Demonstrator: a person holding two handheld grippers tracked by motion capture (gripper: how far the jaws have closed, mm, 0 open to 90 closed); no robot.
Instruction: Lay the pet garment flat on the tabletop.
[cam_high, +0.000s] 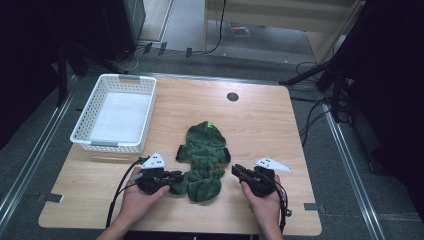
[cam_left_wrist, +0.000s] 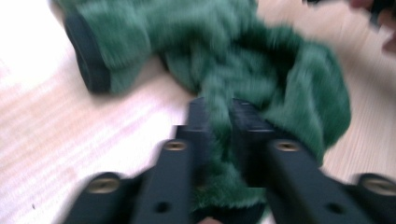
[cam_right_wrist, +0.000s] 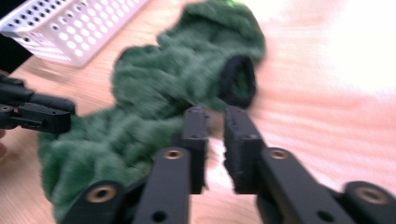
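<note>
At lower centre of the high view, the left gripper (cam_high: 175, 177) is clamped on the green fleece garment (cam_high: 204, 152) lying mid-table, while the right gripper (cam_high: 237, 171), slightly parted, holds nothing beside it.

Motion blur smears the green fleece garment (cam_left_wrist: 261, 79), whose lower folds hide between the left gripper's (cam_left_wrist: 219, 116) jaws.

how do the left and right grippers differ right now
The left gripper has its jaws closed on a fold of the green fleece garment; the right gripper holds nothing, its jaws slightly apart over bare wooden table. The left touches the garment's near left edge; the right sits just off its right side. Both are hand-held, black, and point inward at the garment.
</note>
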